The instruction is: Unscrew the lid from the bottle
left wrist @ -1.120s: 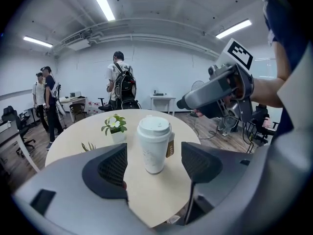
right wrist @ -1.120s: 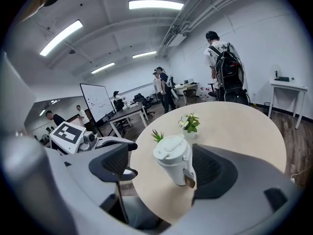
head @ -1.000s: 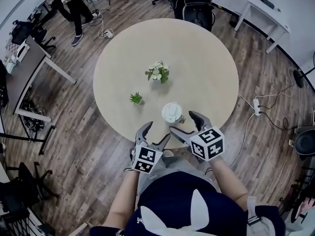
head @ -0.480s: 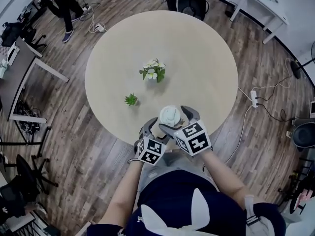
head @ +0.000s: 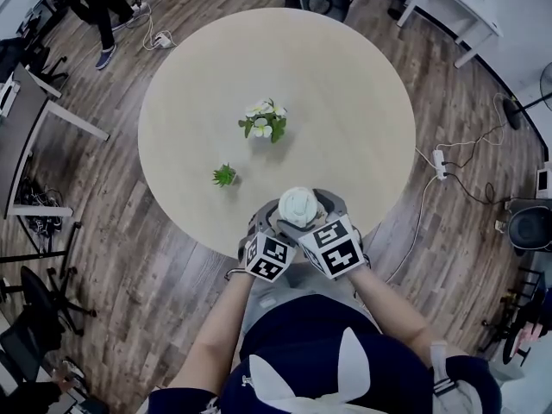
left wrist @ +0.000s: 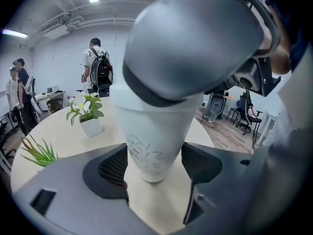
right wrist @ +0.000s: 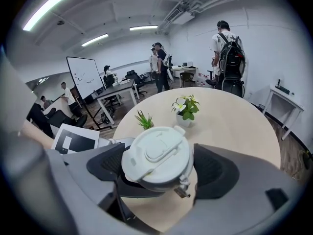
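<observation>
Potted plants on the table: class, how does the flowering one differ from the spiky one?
The flowering plant is larger than the spiky plant. The flowering plant bears white blooms and broad leaves; the spiky plant only thin green blades. Both stand upright on the round table.

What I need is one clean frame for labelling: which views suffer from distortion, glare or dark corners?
Head view: evenly lit, sharp, floor planks bowed near the edges. Left gripper view: strong fisheye, black corners, bottle crisp. Right gripper view: same dark rim, ceiling lights blown out, lid sharp.
</observation>
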Action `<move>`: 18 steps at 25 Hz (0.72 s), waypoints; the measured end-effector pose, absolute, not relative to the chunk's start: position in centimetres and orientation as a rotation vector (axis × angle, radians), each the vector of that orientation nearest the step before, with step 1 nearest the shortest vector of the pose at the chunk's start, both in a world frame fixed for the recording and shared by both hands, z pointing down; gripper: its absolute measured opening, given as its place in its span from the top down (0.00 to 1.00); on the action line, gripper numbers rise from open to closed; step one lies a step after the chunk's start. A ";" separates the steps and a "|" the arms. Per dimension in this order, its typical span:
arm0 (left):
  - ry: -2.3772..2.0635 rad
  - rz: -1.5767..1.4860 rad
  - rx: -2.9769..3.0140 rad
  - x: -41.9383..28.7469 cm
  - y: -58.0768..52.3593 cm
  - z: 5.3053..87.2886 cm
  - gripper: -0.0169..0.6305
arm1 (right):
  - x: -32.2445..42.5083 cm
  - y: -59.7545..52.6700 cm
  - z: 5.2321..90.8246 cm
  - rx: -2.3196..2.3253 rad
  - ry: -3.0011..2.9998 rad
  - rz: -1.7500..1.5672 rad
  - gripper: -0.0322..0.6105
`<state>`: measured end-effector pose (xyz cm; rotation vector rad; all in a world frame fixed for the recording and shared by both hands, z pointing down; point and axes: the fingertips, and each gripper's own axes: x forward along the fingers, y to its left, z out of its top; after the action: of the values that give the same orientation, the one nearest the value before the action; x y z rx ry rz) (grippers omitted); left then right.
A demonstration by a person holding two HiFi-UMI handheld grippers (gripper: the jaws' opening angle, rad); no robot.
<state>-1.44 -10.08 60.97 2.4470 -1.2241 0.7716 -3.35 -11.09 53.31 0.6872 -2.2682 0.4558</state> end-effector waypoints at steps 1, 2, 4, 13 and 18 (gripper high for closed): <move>-1.224 0.754 2.450 -1.4 -10.1 61.0 0.46 | -3.3 -11.1 53.3 0.693 -2.271 0.455 0.27; -1.226 0.740 2.450 -1.5 -10.1 61.0 0.46 | -3.3 -11.1 53.3 0.694 -2.275 0.455 0.27; -1.236 0.723 2.446 -1.4 -10.1 61.1 0.46 | -3.2 -11.1 53.2 0.692 -2.280 0.454 0.27; -1.191 0.765 2.426 -1.2 -9.9 61.3 0.46 | -3.0 -10.8 53.3 0.650 -2.283 0.440 0.27; -1.180 0.762 2.421 -1.4 -9.9 61.2 0.46 | -3.1 -10.8 53.2 0.572 -2.290 0.420 0.27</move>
<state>-1.41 -9.94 61.24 2.4213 -1.1804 0.7622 -3.12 -10.79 53.22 0.5719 -2.2897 0.4197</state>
